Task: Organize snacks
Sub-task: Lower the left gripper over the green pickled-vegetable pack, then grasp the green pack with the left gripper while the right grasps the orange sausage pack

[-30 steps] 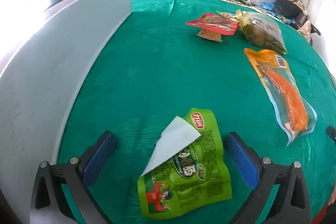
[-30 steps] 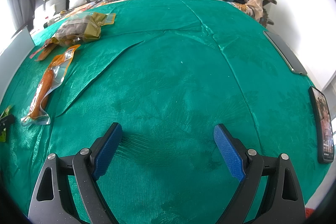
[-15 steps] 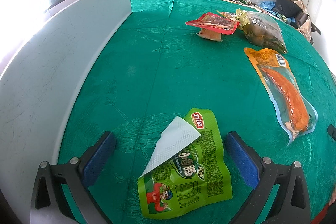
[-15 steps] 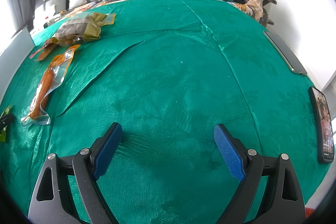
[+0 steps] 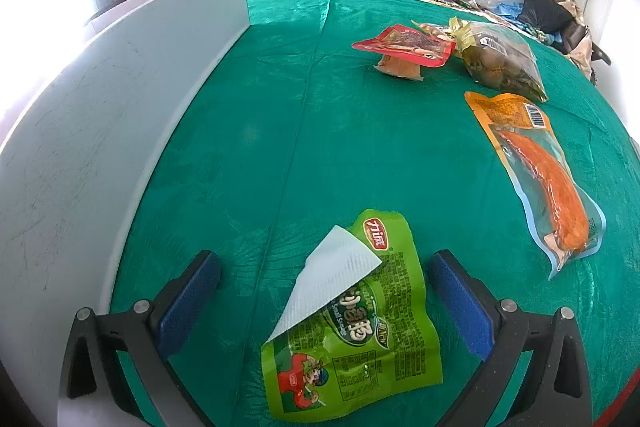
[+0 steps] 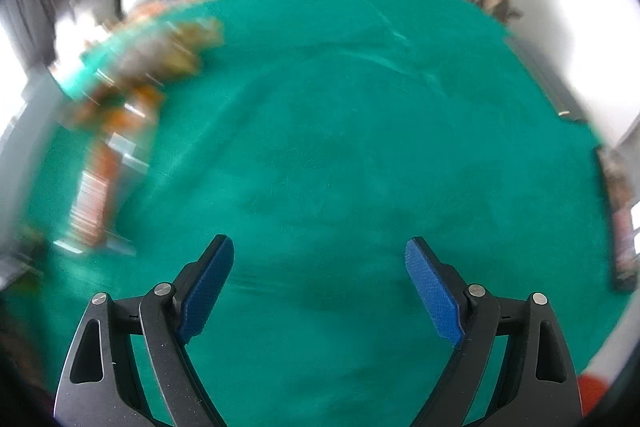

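Jaws wide, nothing held: green pkt (image 5: 352, 327) lies btwn left gripper (image 5: 324, 291) jaws; right gripper (image 6: 320, 287) view now blurred, so being swung, prob. toward snacks.

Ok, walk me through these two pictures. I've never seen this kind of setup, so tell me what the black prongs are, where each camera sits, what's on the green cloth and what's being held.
There is no robot here: a person holds a two-finger claw in each hand, and a fisheye camera on each one looks forward along its fingers. The black prongs with blue pads are those fingers.

The left wrist view shows the left claw open over a green snack packet with one corner folded over white. It lies between the pads but is not gripped. Farther off on the green cloth lie an orange packet, a red packet and a clear bag of brownish snacks. A pale board stands along the left.

The right wrist view is blurred. The right claw is open over bare cloth, holding nothing.
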`<state>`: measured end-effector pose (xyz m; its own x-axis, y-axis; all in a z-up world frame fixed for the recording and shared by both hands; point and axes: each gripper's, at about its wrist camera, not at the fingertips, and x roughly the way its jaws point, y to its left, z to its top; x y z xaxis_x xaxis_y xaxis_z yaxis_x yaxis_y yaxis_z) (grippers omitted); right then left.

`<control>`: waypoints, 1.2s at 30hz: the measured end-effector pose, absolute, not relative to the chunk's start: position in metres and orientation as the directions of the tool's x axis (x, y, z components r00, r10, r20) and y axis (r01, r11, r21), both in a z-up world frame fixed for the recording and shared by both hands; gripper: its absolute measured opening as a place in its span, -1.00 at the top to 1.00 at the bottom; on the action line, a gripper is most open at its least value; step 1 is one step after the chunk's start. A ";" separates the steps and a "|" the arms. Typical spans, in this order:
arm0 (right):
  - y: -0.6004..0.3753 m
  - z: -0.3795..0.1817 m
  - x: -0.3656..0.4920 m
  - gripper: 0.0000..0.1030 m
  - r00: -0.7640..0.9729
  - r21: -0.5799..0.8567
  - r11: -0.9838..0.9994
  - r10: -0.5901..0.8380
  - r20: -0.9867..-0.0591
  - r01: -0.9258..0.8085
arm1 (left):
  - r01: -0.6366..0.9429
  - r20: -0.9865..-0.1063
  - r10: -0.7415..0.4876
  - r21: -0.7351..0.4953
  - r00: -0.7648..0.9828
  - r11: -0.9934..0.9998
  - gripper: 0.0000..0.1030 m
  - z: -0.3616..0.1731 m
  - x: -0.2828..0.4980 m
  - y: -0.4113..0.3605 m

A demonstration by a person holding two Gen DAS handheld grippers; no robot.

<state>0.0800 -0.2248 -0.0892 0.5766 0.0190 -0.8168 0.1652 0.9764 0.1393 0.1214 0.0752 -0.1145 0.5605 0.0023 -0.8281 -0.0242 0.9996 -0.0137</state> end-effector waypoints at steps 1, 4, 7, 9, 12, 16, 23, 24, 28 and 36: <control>-0.213 -0.079 0.082 -0.75 0.598 0.172 0.975 0.056 -0.800 0.138 | -0.025 -0.828 0.003 -0.014 0.560 1.000 -1.00 -0.114 0.121 0.075; -0.150 -0.057 0.106 -0.74 0.584 0.157 0.987 0.137 -0.800 -0.017 | -0.025 -0.828 0.003 -0.013 0.560 1.000 -1.00 -0.114 0.121 0.075; -0.099 -0.067 0.135 -0.74 0.505 0.078 0.992 0.115 -0.855 -0.095 | -0.025 -0.828 0.003 -0.013 0.560 1.000 -1.00 -0.115 0.121 0.075; -0.079 -0.076 0.147 -0.74 0.489 0.004 0.997 0.044 -0.871 -0.082 | -0.025 -0.828 0.003 -0.014 0.560 1.000 -1.00 -0.115 0.121 0.075; -0.062 -0.090 0.155 -0.74 0.449 -0.007 0.997 0.030 -0.893 -0.081 | -0.025 -0.828 0.003 -0.013 0.560 1.000 -1.00 -0.115 0.121 0.075; -0.049 -0.106 0.160 -0.74 0.438 -0.070 0.994 -0.028 -0.898 -0.079 | -0.025 -0.828 0.003 -0.013 0.560 1.000 -1.00 -0.115 0.121 0.075; -0.055 -0.114 0.170 -0.78 0.418 -0.012 0.998 0.017 -0.908 -0.069 | -0.025 -0.828 0.003 -0.013 0.561 1.000 -1.00 -0.115 0.122 0.075; -0.055 -0.115 0.170 -0.79 0.422 -0.011 0.997 0.022 -0.906 -0.074 | -0.025 -0.828 0.003 -0.013 0.561 1.000 -1.00 -0.115 0.122 0.075; -0.055 -0.117 0.175 -0.85 0.415 -0.007 0.995 0.036 -0.909 -0.101 | -0.025 -0.828 0.003 -0.013 0.561 1.000 -1.00 -0.115 0.122 0.075; -0.054 -0.115 0.182 -0.89 0.367 -0.012 0.997 0.019 -0.930 -0.082 | -0.025 -0.828 0.003 -0.013 0.561 1.000 -1.00 -0.115 0.122 0.075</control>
